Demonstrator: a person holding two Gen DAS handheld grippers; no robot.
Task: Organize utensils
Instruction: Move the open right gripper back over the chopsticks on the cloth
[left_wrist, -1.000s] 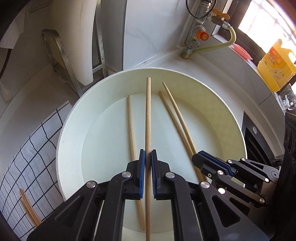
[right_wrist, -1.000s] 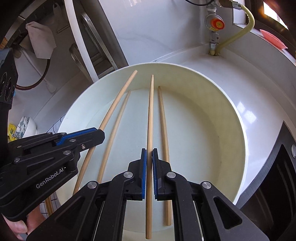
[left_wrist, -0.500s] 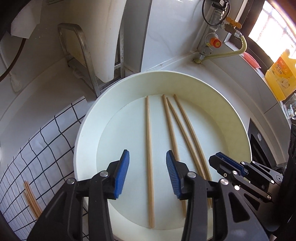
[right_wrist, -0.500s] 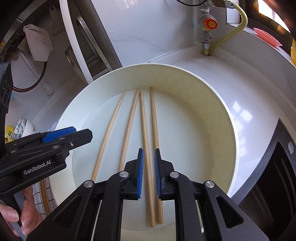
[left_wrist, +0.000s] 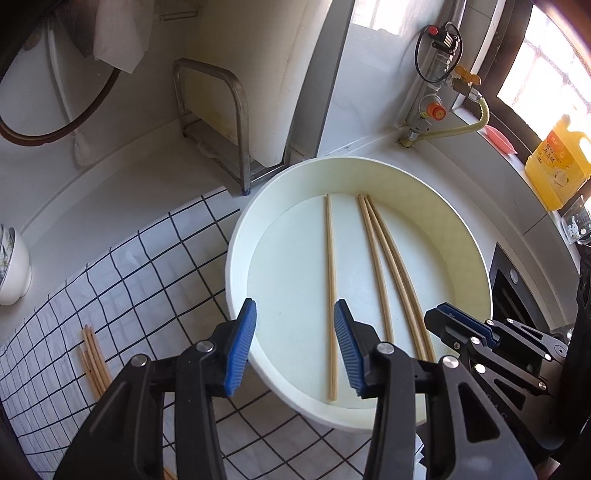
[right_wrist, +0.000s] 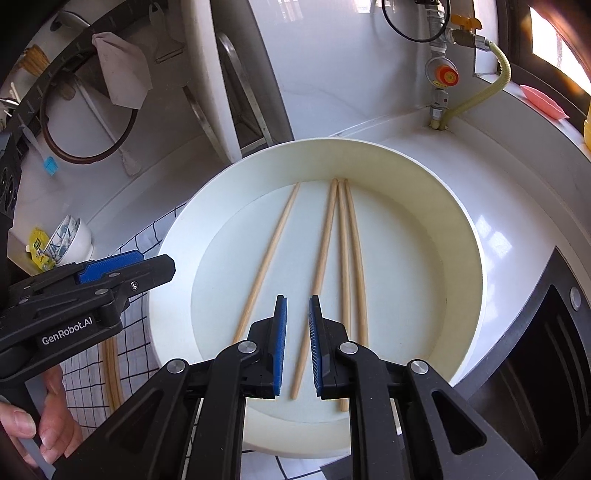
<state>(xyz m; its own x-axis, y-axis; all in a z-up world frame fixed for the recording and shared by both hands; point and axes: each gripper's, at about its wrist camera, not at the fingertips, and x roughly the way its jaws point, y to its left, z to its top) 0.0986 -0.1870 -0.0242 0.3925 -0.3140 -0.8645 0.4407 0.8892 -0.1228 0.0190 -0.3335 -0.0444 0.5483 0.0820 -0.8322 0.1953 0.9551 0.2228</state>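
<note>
- Now my left gripper (left_wrist: 294, 341) gapes wide, empty, above the round white basin's (left_wrist: 373, 177) near rim.
- My right gripper (right_wrist: 296, 341) is parted narrowly, empty.
- Four wooden chopsticks (right_wrist: 341, 266) lie flat in the basin.

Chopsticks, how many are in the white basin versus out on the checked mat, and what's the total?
In the white basin: 4, one lying apart and three close together.
On the checked mat: about 3, in a bundle; they overlap, so the exact number is hard to tell.
Total: about 7.
</note>
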